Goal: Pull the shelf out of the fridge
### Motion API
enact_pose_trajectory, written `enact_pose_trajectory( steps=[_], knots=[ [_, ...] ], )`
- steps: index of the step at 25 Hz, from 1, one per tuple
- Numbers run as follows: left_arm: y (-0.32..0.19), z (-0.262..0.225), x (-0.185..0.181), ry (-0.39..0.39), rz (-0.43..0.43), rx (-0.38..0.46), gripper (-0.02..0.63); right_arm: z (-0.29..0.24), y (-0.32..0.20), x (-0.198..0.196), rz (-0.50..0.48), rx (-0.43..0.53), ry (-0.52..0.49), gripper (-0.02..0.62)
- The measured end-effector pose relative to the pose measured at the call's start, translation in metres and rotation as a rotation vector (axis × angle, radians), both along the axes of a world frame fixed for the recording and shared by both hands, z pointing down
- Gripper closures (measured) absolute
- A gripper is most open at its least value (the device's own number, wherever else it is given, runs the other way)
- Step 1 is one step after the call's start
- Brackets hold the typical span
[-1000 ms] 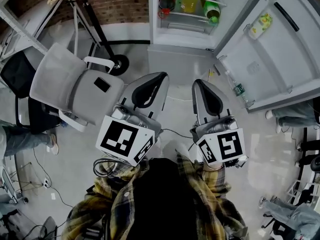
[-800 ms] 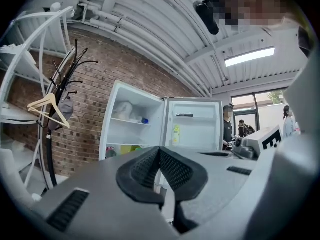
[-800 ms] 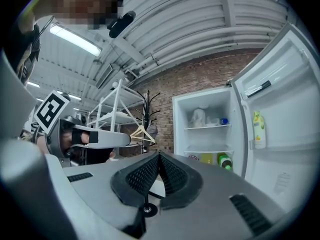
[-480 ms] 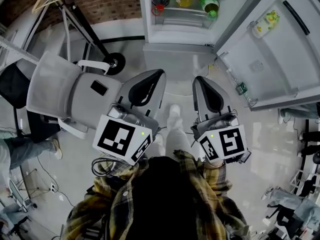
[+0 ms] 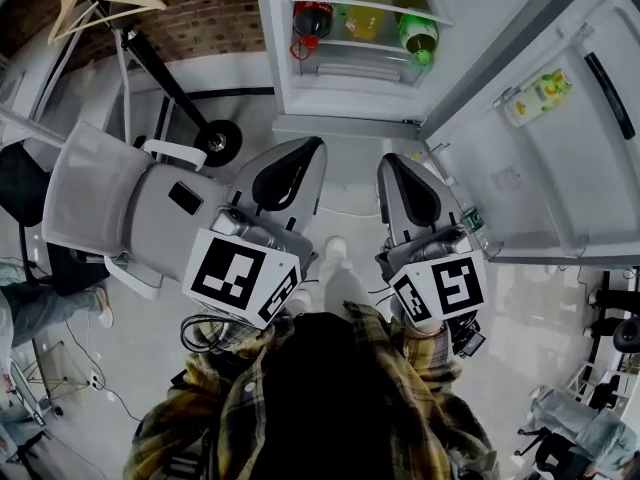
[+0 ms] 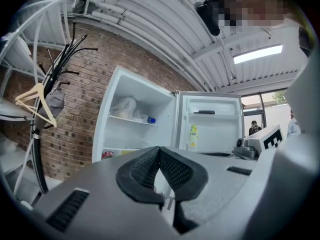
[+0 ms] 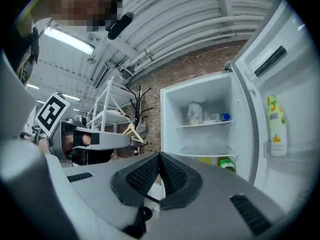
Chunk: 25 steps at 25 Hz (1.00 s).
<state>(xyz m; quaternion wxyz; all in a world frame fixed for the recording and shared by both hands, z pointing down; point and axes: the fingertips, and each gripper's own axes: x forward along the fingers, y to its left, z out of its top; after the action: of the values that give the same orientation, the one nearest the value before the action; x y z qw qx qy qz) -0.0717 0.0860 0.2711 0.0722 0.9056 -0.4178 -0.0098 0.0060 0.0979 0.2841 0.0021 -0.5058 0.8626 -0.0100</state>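
- Target: lower shelf (image 7: 200, 149) inside the open fridge (image 5: 340, 103), a flat pane with a pale front trim and nothing on top of it. An upper shelf (image 7: 205, 125) carries a bag (image 7: 195, 113) and a small blue-capped container (image 7: 225, 117). I cannot tell which of the two the task means; the bare one looks simpler.
- Handling, as a guess: rigid and flat, smooth-faced, probably glass or hard plastic, so fairly weighty and breakable. It likely rides in side grooves and may need a slight lift at the front to pass a stop. Keep it level while drawing it out.
- Hold: best taken on the front trim, one gripper toward each end, so that it comes out straight and does not skew and jam.
- Grippers: left gripper (image 6: 160, 151) and right gripper (image 7: 160, 156) both have their pads pressed together with nothing between them. They sit side by side in front of the person, well short of the fridge. Both would have to open before taking the trim.
- Edges: a cola bottle (image 5: 312, 16) and a green bottle (image 5: 420, 30) stand under the lower shelf, with their caps near it.
- Room: the door (image 5: 540, 168) is swung wide to the right, out of the pull path. A chair (image 5: 110, 198) sits near the left gripper, with a coat stand (image 5: 150, 58) beyond it. The floor between the person and the fridge looks open.
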Motion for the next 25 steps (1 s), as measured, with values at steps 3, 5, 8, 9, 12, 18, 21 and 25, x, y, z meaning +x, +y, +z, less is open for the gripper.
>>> enact_pose_trajectory(
  steps=[3,5,8,9,12,18,21,25],
  knots=[
    [-0.032,-0.005,0.015,0.006,-0.011,0.009,0.603,-0.004,-0.034,0.014,-0.017,0.002,-0.002,0.578],
    [-0.052,-0.008,0.026,0.009,-0.019,0.015,0.603,-0.007,-0.054,0.024,-0.027,0.008,0.005,0.578],
    [-0.077,-0.011,0.041,0.017,-0.03,0.021,0.603,-0.012,-0.08,0.039,-0.041,0.02,0.012,0.578],
    [-0.084,-0.011,0.045,0.019,-0.034,0.022,0.603,-0.012,-0.087,0.043,-0.045,0.022,0.013,0.578],
    [-0.1,-0.011,0.055,0.02,-0.049,0.018,0.603,-0.012,-0.105,0.053,-0.062,0.02,0.014,0.578],
    [-0.12,-0.003,0.06,0.013,-0.071,-0.001,0.603,-0.005,-0.126,0.06,-0.083,0.005,0.007,0.578],
    [-0.13,0.0,0.057,0.013,-0.081,-0.01,0.603,0.0,-0.136,0.057,-0.095,-0.012,0.0,0.578],
    [-0.148,0.002,0.054,0.012,-0.074,-0.018,0.603,0.001,-0.152,0.052,-0.096,-0.018,0.001,0.578]
  ],
)
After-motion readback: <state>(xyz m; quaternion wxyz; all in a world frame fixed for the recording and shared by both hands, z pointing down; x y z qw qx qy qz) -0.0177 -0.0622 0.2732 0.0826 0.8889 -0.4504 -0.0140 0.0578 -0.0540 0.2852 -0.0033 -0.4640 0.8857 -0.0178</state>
